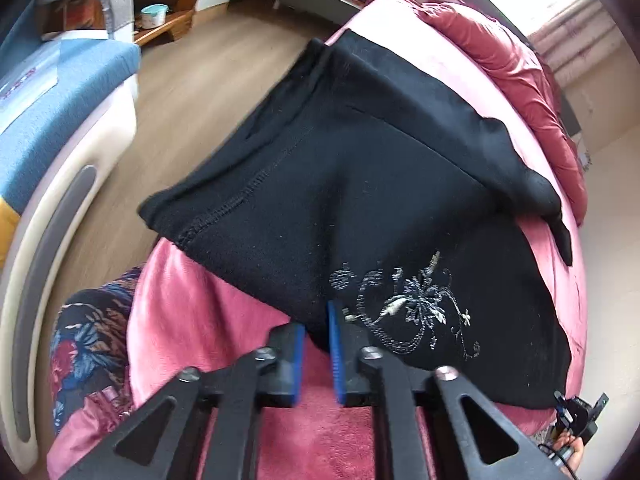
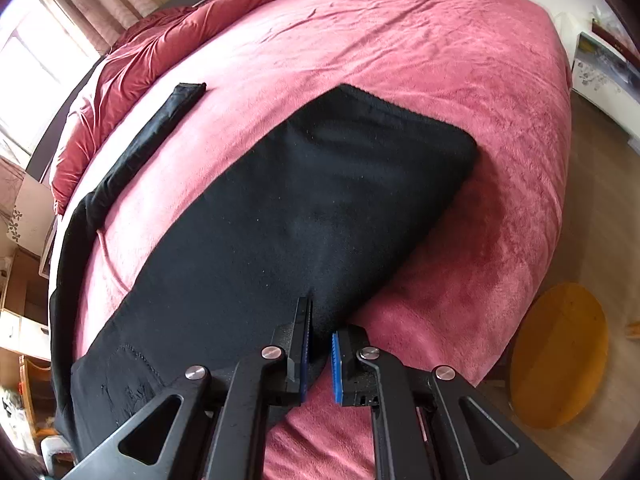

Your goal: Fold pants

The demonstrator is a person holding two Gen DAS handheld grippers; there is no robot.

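Note:
Black fleece pants (image 1: pixel 340 180) with pale floral embroidery (image 1: pixel 416 308) lie across a pink bed (image 1: pixel 224 320). My left gripper (image 1: pixel 316 320) pinches their near edge between its blue pads, and the cloth rises off the blanket toward it. In the right wrist view the pants (image 2: pixel 300 200) spread away as a broad folded panel, with one narrow leg (image 2: pixel 160 128) trailing toward the bed's head. My right gripper (image 2: pixel 322 320) is shut on the near edge of that panel, which is lifted and casts a shadow on the blanket.
A rumpled red duvet (image 2: pixel 140 52) is piled at the head of the bed (image 2: pixel 400 60). Wooden floor (image 1: pixel 200 80) and a blue-topped seat (image 1: pixel 48 100) lie to the left. A round yellow mat (image 2: pixel 560 356) lies on the floor to the right. The person's patterned clothing (image 1: pixel 88 340) is close by.

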